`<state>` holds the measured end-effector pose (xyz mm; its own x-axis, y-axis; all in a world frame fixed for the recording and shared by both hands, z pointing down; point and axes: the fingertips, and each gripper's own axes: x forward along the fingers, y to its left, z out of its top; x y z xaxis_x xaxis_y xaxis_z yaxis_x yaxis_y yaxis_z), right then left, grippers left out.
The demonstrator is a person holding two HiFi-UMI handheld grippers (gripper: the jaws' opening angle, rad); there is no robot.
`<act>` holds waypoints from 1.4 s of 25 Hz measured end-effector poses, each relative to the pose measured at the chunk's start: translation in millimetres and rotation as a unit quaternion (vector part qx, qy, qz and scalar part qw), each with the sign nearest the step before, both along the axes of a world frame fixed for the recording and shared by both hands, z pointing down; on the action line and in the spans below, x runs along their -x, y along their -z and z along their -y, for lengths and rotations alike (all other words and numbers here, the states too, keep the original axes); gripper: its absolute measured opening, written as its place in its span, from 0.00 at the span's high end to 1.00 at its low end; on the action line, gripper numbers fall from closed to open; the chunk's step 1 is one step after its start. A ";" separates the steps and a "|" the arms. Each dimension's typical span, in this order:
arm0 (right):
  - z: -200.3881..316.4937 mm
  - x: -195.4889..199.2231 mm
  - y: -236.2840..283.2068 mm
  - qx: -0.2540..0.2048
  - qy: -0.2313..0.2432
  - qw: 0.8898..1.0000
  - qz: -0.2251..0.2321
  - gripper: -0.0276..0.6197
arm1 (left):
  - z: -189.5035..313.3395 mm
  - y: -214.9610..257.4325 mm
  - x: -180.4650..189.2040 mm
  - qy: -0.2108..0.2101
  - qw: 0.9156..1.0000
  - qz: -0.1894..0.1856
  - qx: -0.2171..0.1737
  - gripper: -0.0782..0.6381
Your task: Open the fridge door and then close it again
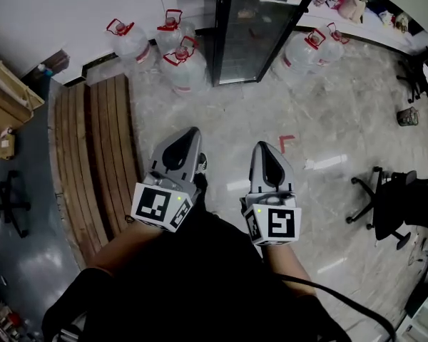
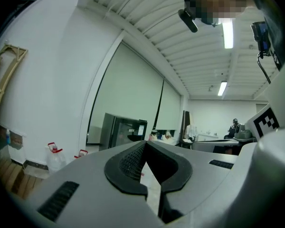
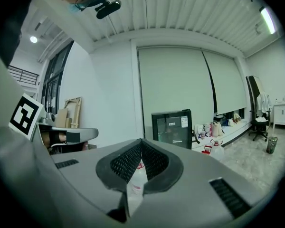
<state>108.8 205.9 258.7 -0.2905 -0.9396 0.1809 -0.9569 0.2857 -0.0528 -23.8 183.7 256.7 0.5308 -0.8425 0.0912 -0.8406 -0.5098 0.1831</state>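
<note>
fridge door (image 1: 255, 30): rigid glass, likely sticking at its seal; suggest gripping the free edge.
left gripper (image 1: 190, 133), right gripper (image 1: 263, 147): fingers pressing together, empty.

The tall black glass-door fridge (image 1: 260, 30) is cut off at the head view's top edge, its base is hidden behind the left gripper (image 2: 145, 140) in that gripper's view, its 2 white door labels (image 3: 184, 122) are too small to read, and the black office chair (image 1: 385, 205) runs off the right edge.
</note>
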 end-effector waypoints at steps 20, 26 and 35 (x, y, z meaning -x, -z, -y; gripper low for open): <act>277.3 -0.2 -17.8 0.008 0.001 1.000 -0.010 0.93 | 278.8 -39.0 -17.8 -0.013 0.999 0.033 0.026 0.88; 339.4 -23.4 -32.4 0.008 0.036 0.999 0.006 0.93 | 335.7 -57.3 -47.7 0.013 0.998 0.056 0.028 0.88; 415.6 -16.2 -63.5 -0.012 0.061 0.998 -0.017 0.93 | 407.0 -93.9 -61.9 0.014 0.998 0.064 0.007 0.88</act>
<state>125.0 -209.6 322.2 -0.3979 -0.9016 0.1698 -0.9156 0.4018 -0.0124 38.1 -223.4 350.6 0.4900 -0.8554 0.1680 -0.8716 -0.4834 0.0810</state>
